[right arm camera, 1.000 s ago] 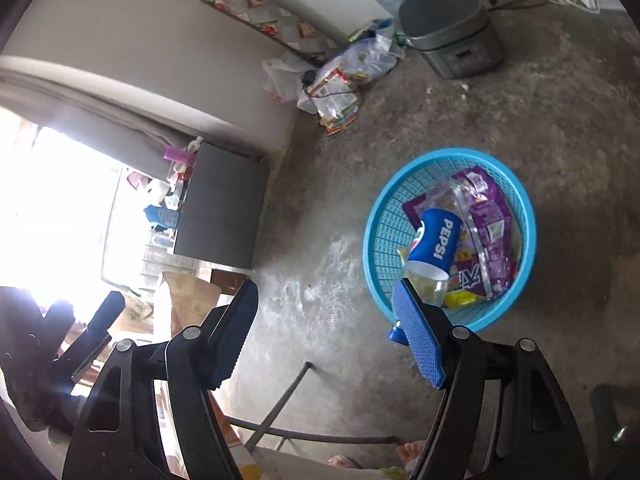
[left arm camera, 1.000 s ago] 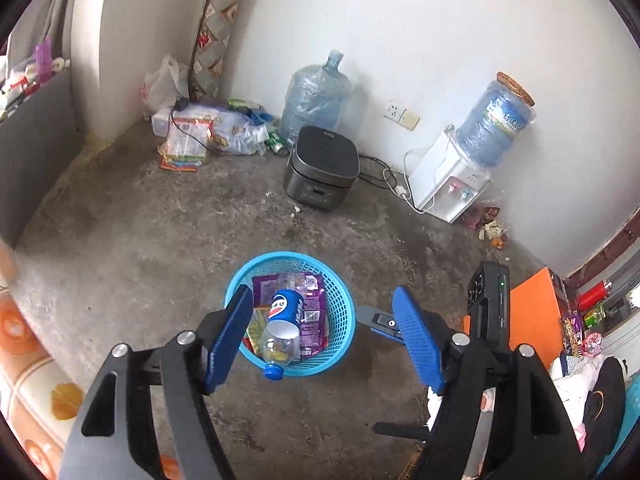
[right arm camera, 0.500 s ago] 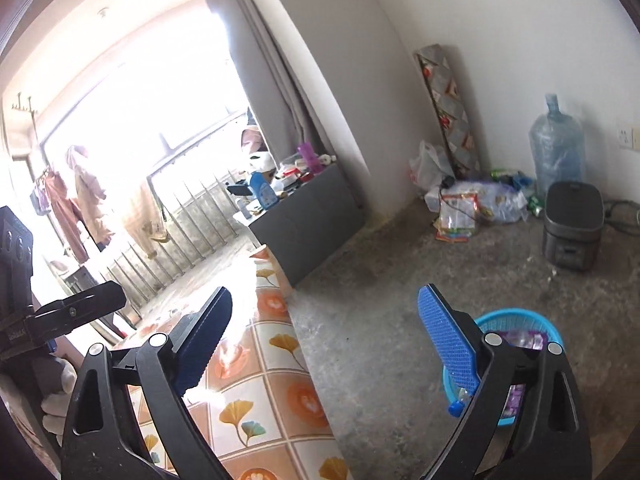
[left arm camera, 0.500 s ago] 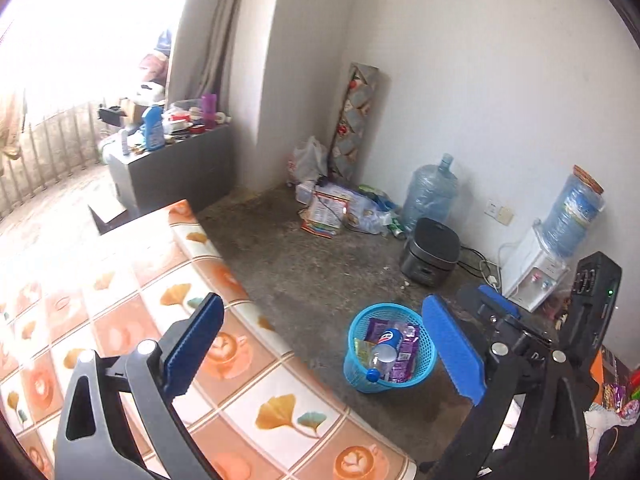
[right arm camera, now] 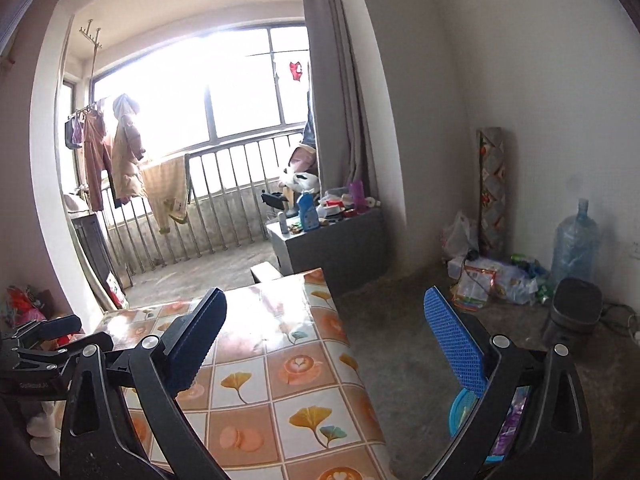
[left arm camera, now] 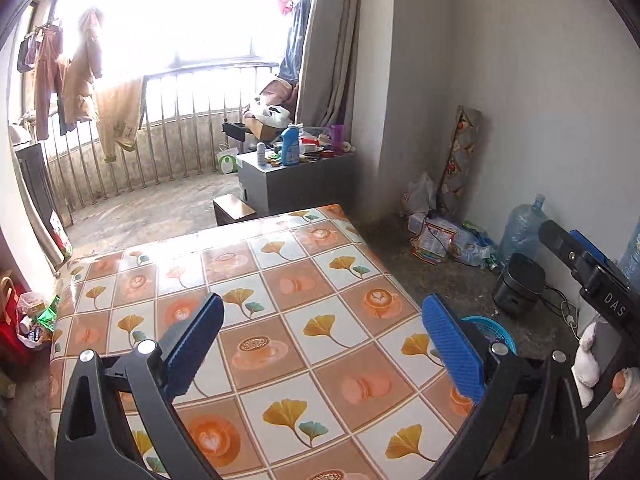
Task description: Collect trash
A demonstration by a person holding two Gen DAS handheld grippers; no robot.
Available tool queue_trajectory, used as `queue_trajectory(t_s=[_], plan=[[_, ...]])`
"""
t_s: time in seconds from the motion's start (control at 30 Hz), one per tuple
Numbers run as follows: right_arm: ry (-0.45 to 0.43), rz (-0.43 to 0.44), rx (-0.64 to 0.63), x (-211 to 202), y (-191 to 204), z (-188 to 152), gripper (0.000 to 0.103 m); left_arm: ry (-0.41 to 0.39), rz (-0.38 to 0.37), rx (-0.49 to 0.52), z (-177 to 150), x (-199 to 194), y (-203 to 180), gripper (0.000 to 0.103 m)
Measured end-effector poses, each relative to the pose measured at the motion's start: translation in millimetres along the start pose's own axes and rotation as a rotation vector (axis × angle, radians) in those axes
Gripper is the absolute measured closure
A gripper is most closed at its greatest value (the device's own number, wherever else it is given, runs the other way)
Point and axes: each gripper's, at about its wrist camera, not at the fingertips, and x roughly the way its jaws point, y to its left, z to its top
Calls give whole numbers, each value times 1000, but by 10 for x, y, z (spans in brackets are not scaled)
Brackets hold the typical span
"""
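Swung up and away from the blue basket since a second ago: both views now over the tiled tablecloth, no longer looking down into the bin. Nearest, left gripper above the cloth, jaws spread wide, nothing between the blue pads. Right gripper likewise empty, jaws on the last of their opening, left pad over the table, right pad over bare concrete floor. Just behind the left gripper's right finger, only a sliver of basket rim showing; in the right wrist view, basket low at the right, down on the floor beside the table edge, mostly hidden by the finger. Purple wrapper visible inside; bottle's direction and long axis impossible to tell from here. Further off, black cooker on the floor, litter pile and water jug against the wall. Farthest, grey cabinet, railing, hanging clothes, bright window.
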Motion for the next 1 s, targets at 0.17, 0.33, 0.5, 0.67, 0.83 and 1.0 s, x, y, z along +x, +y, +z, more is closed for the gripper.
queue_trajectory(t_s=[0.17,0.33,0.5,0.67,0.83,1.0], plan=[[14,10,-90,-104,349,-136,8,18,103,-90,-365,-190,299,6],[168,-24,-185,-50,596,-485,8,165,81,-173,-848,-134,349,6],[359,-113,-227,19,627,-853,8,284,48,-147,-1039,49,263,6],[448,-219,-224,-70,468,-1053,8,296,78,-135,-1062,109,217,6],[498,-303,-210,-187,331,-1201,8,325,63,-92,-1086,171,100,6],[533,-348,-161,-231,173,-1304,8,334,64,-62,-1097,207,20,6]])
